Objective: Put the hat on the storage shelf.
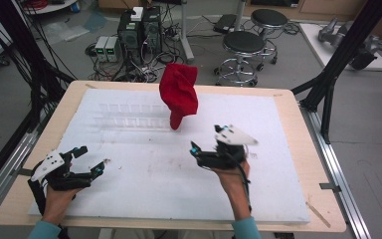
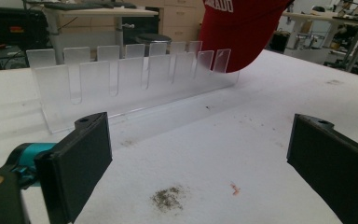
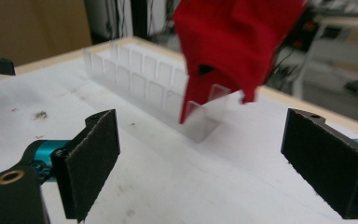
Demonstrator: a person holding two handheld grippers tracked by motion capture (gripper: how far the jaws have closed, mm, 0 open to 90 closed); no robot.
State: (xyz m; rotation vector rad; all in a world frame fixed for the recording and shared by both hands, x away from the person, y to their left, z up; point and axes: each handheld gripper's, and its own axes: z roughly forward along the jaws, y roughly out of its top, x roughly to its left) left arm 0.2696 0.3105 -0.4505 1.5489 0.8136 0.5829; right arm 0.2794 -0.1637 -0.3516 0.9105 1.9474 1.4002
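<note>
Black foam-faced jaws of the right gripper [image 1: 206, 147] stand wide apart with nothing between them, and in its own view [image 3: 200, 158] only bare white surface lies in the gap. Just beyond it, toward the far side of the bench [image 1: 298, 149], a red cap [image 1: 179, 94] sits perched on the right end of a clear acrylic slotted rack [image 1: 124, 114]; the right gripper view shows the cap [image 3: 235, 44] draped over the last upright tabs of the rack [image 3: 154, 79], its lower edge hanging down against them.

The rack runs left to right across the bench, so its long axis lies crosswise to the right gripper's line of approach, and the cap rises tall above it. The cap is ahead and slightly left of the right gripper, near but apart from it.

At the near left corner, the left gripper [image 1: 87, 159] is also fully open and empty, its jaws [image 2: 200, 168] aimed along the bench at the rack [image 2: 121, 88] with the cap [image 2: 242, 32] at the far right end. It is well apart from the cap, so the right hand is clearly the nearer one for any further handling.
</note>
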